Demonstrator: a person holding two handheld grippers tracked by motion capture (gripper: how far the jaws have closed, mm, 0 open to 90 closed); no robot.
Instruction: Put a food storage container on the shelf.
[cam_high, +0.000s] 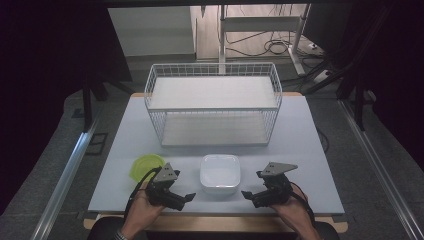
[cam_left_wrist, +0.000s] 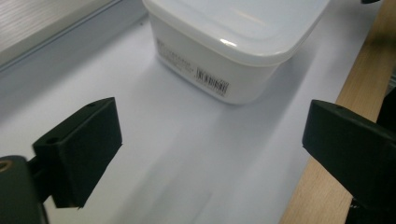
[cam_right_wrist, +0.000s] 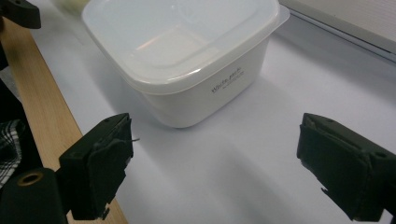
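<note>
While the lidded tub (cam_high: 219, 173) sits near the table (cam_high: 300, 150) edge, left gripper (cam_high: 186, 198) and right gripper (cam_high: 248, 195) flank it, jaws released, grasping nothing.

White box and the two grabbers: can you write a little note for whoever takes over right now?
Left gripper: open, nothing between its jaws, just left of the white lidded box.
Right gripper: open, nothing held, just right of the box.
Box: lid on, standing on the table near the front edge, in front of the wire rack. Green bowl sits left.
Done: neither gripper touches the box.
Left: probably gripping and moving it.
</note>
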